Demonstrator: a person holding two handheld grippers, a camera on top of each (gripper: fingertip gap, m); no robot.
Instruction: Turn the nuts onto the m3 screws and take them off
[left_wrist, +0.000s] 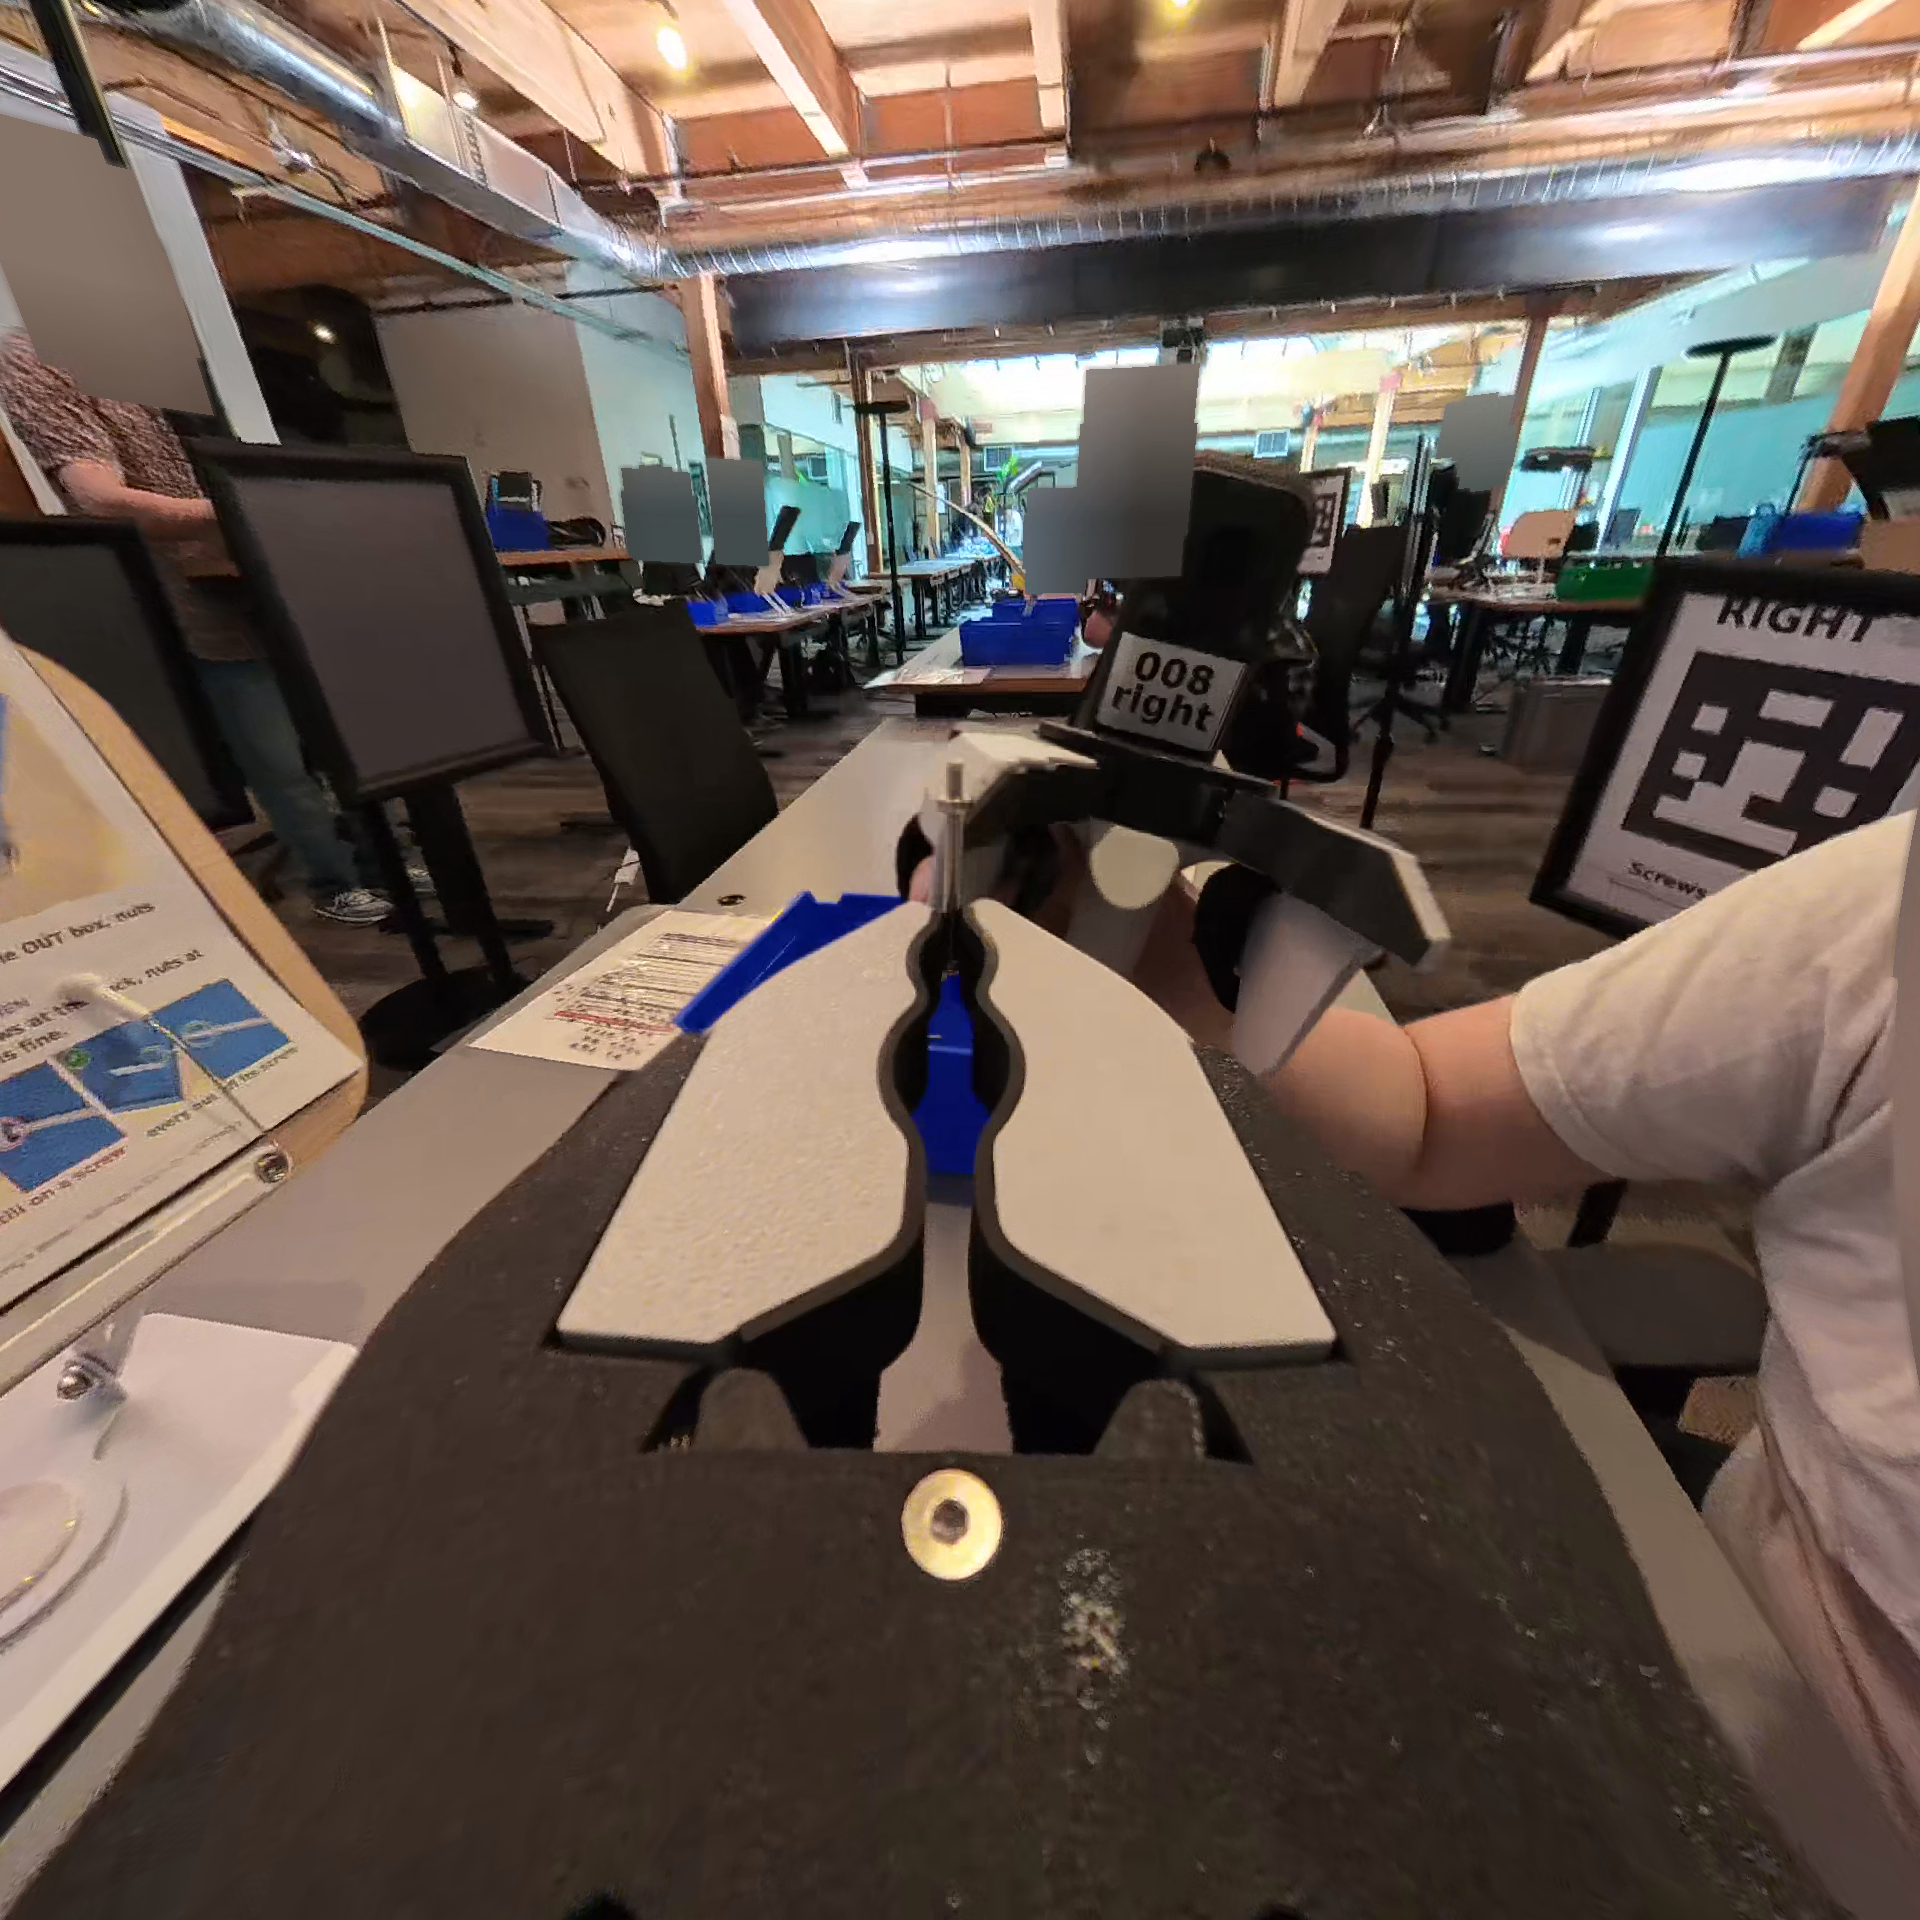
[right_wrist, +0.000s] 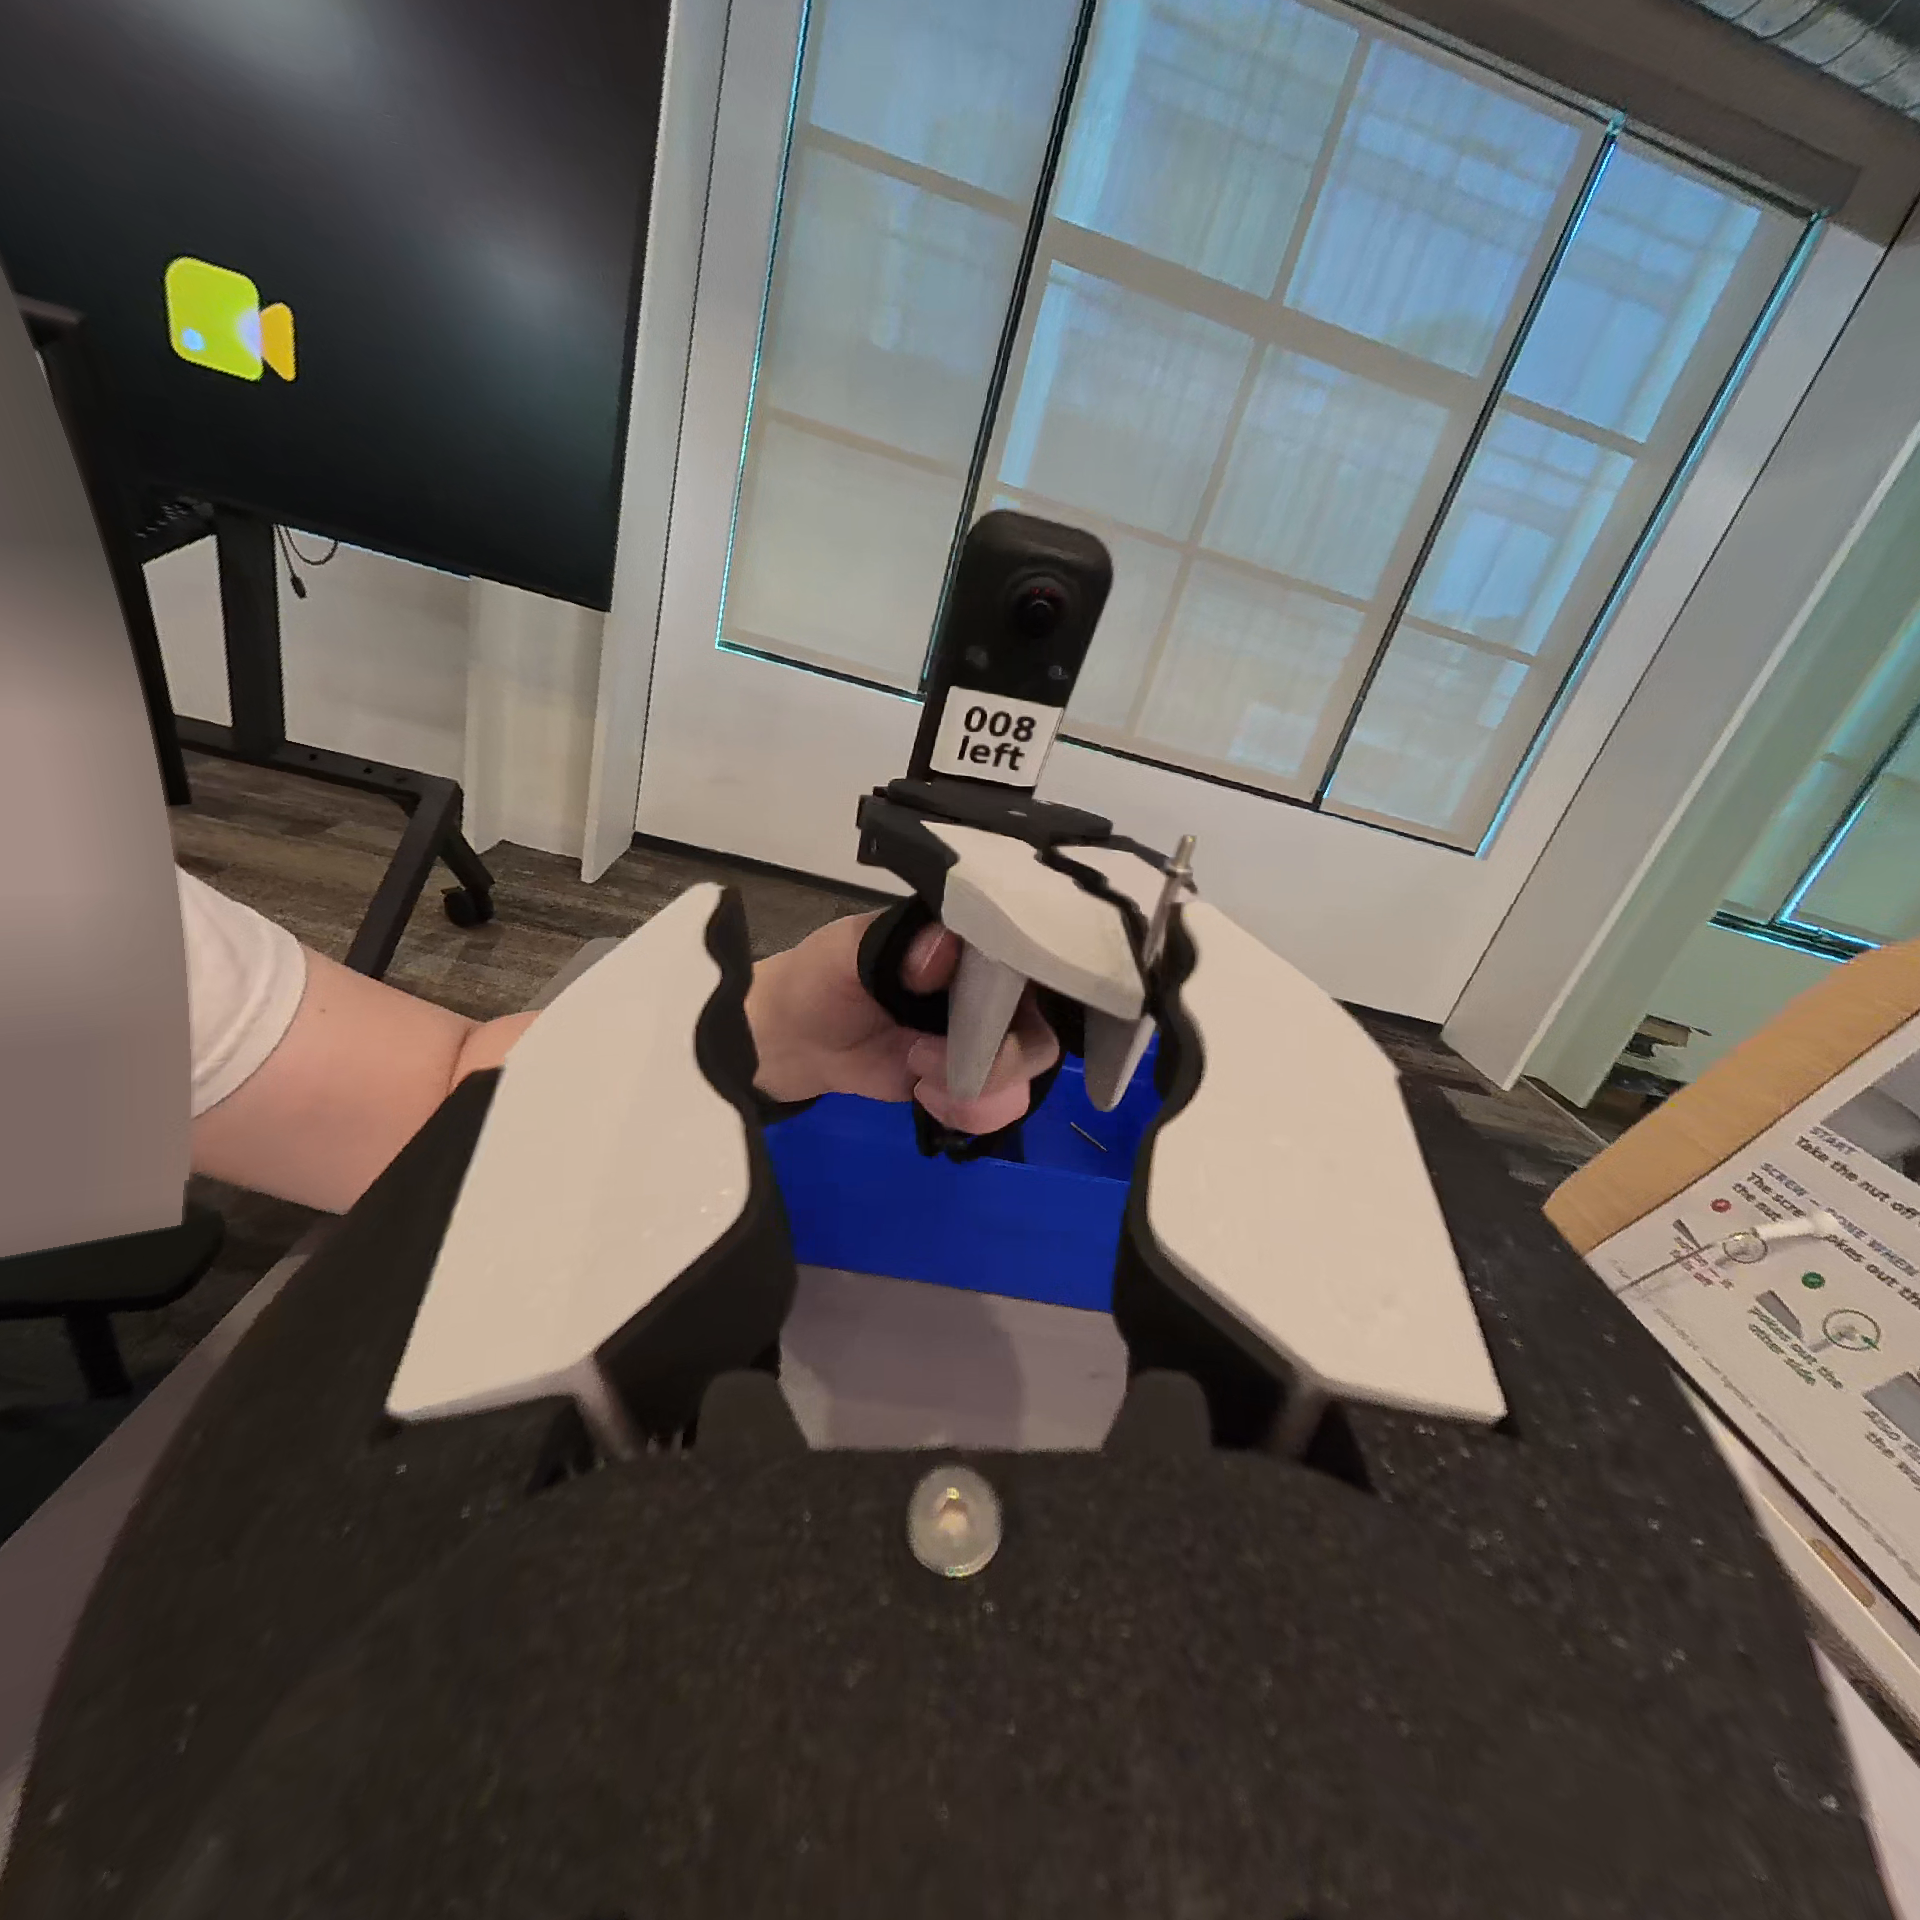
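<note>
Our left gripper (left_wrist: 948, 914) clenches an M3 screw (left_wrist: 948, 847) at its tips, long axis upright, nut (left_wrist: 952, 798) near the top. Our right gripper (right_wrist: 956, 997), released, has that screw just inside its right finger (right_wrist: 1288, 1143).

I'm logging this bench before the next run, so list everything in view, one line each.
screw: one, silver, upright, pinched at the tips of the left tongs
nut: one, silver, near the screw's top end
bin: one, blue, on the table under both tongs, a thin dark piece inside
table: one, grey, running ahead
instruction boards: two, cardboard-backed, one at each side
marker sign: one, black frame, far right
paper label: one, white, beside the bin
screen: one, dark, by the window
left tongs: shut on the screw
right tongs: open, facing the screw
</note>
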